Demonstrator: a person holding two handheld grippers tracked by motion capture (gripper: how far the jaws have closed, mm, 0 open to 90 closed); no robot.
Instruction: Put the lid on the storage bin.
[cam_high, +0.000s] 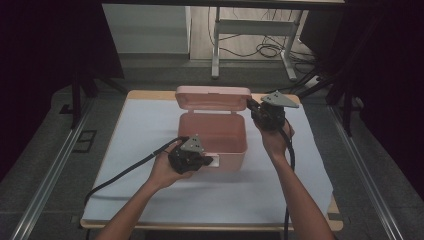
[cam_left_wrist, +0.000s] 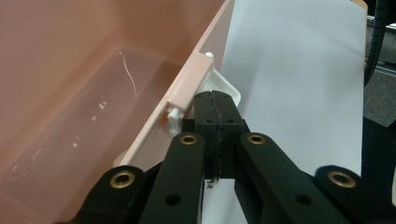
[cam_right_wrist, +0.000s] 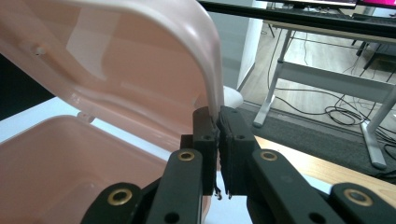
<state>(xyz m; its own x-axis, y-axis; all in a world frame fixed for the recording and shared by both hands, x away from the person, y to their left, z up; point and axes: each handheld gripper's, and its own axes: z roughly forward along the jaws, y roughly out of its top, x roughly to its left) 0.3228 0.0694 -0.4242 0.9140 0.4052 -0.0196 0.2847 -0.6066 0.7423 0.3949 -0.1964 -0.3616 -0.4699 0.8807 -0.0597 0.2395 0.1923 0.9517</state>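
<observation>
The left gripper view brings out what the high view blurs: the left gripper (cam_left_wrist: 217, 109) has its jaws clenched flat together, tips resting against the white latch (cam_left_wrist: 224, 84) that hangs on the front wall of the pink box (cam_left_wrist: 93, 93). Whether anything thin is caught between the pads I cannot tell. This view also looks into the box's glossy, bare bottom, with a white sheet (cam_left_wrist: 299, 70) beside it at 3 o'clock.

The right gripper view shows the right gripper (cam_right_wrist: 218, 122) pinching the thin rim of the raised lid (cam_right_wrist: 116, 70), one pad on each face of the edge. Beyond it, at 2 o'clock, a desk frame (cam_right_wrist: 299, 74) and loose cables (cam_right_wrist: 341, 112) stand on the floor.

From the high view the box (cam_high: 212, 132) sits near the middle of the table (cam_high: 150, 95) on the sheet (cam_high: 150, 150), a rounded rectangular tub in pale pink. Its lid (cam_high: 213, 98) stands open, hinged at the far side and tilted upright.

The left hand (cam_high: 167, 170) comes in from 6 o'clock and holds the left gripper (cam_high: 202, 161) low at the box's near wall, pointing toward 3 o'clock. The right hand (cam_high: 275, 137) is raised at the box's 2 o'clock, its gripper (cam_high: 252, 106) pointing toward 9 o'clock at the lid's right corner.
</observation>
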